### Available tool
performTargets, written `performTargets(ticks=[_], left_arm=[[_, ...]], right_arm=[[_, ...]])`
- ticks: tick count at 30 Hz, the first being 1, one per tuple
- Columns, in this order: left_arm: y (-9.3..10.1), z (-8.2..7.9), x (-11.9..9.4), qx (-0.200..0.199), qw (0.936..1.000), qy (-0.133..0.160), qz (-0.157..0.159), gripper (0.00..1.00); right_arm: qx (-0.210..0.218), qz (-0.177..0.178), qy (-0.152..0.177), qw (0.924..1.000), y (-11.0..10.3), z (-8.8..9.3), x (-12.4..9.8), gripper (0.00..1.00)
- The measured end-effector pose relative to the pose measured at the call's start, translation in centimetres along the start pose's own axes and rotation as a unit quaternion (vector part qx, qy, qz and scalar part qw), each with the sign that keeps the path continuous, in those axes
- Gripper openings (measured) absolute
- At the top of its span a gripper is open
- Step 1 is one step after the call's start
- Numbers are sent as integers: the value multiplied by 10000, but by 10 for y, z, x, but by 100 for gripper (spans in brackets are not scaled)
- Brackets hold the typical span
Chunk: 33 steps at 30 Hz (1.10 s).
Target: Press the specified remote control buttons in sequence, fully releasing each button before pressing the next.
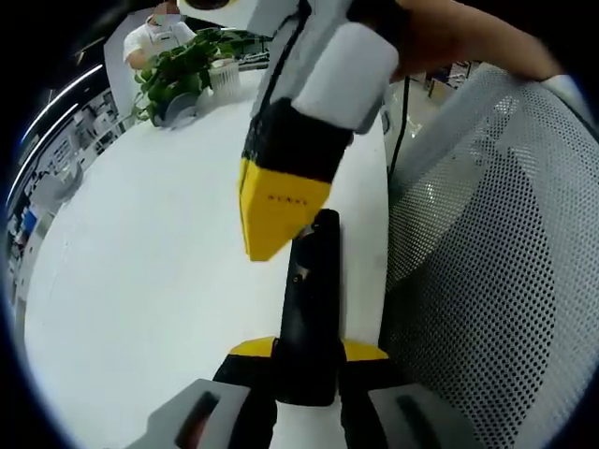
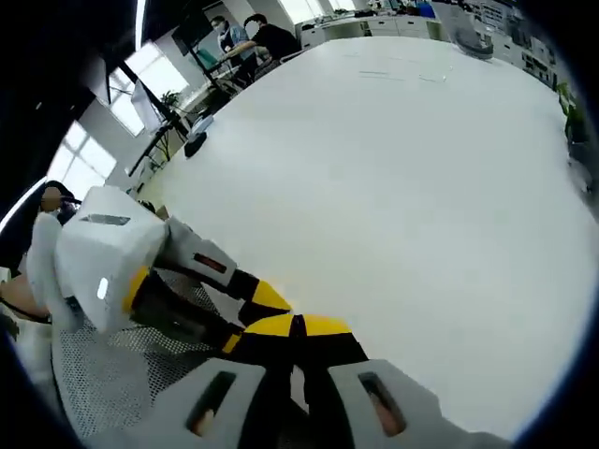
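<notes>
Left gripper (image 1: 307,360) is clamped on the black remote's (image 1: 309,309) near end, holding it above the white table (image 1: 140,281). Right gripper (image 1: 281,220), jaws together, presses down. Remote looks light, rigid, slick: hold its edges.

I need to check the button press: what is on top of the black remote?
The right tongs, jaws shut, rest their yellow tips on the remote, held by the left tongs. The button beneath is covered.

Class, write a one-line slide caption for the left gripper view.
Left tongs grip a black remote over a white table while the right tongs press its top.
</notes>
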State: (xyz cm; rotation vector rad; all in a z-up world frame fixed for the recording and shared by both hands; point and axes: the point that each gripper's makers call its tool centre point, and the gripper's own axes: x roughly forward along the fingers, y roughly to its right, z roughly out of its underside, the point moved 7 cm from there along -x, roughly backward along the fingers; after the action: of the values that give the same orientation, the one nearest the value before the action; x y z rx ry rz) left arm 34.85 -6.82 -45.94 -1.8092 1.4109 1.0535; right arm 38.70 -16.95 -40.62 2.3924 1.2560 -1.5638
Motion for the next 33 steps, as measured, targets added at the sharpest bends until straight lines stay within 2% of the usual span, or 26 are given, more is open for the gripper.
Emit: performTargets(ticks=[1, 2, 3, 8, 11, 15, 17, 20, 25, 30, 31, 33], left_arm=[[2, 0, -1, 76, 9999, -94, -6, 23], [3, -1, -1, 108, 9999, -82, -15, 23], [2, 0, -1, 58, 9999, -97, -19, 23], [2, -1, -2, 74, 9998, -161, -14, 23], [2, -1, -2, 84, 9998, -181, 4, 23], [2, -2, -3, 51, 9998, -195, 25, 23], [1, -2, -3, 58, 9997, -227, 57, 23], [1, -3, -3, 62, 9995, -284, 84, 23], [0, -4, -3, 165, 9992, -370, 63, 23], [-5, -6, -2, 216, 9985, -500, 62, 23], [-6, -6, -2, 253, 9984, -503, 69, 23], [-8, -6, -2, 339, 9983, -476, 46, 23]], right_arm=[[-23, 36, 113, 9999, 1, -2, -4, 0], [-76, 54, 293, 9995, 0, -6, -9, 0], [-99, 68, 340, 9993, 0, -7, -13, 0], [-550, 518, 1082, 9913, 5, -22, -34, 8], [-471, 568, 1462, 9865, 9, -26, -41, 10], [-432, 774, 2037, 9750, 17, -33, -49, 24], [-412, 826, 2204, 9710, 19, -36, -54, 30], [-422, 995, 2634, 9586, 21, -44, -64, 39], [-381, 1382, 3211, 9361, 29, -51, -79, 65], [-250, 1610, 3346, 9282, 36, -53, -83, 80], [-249, 1696, 3379, 9254, 37, -53, -83, 85], [-339, 2002, 3477, 9154, 40, -55, -85, 99]])
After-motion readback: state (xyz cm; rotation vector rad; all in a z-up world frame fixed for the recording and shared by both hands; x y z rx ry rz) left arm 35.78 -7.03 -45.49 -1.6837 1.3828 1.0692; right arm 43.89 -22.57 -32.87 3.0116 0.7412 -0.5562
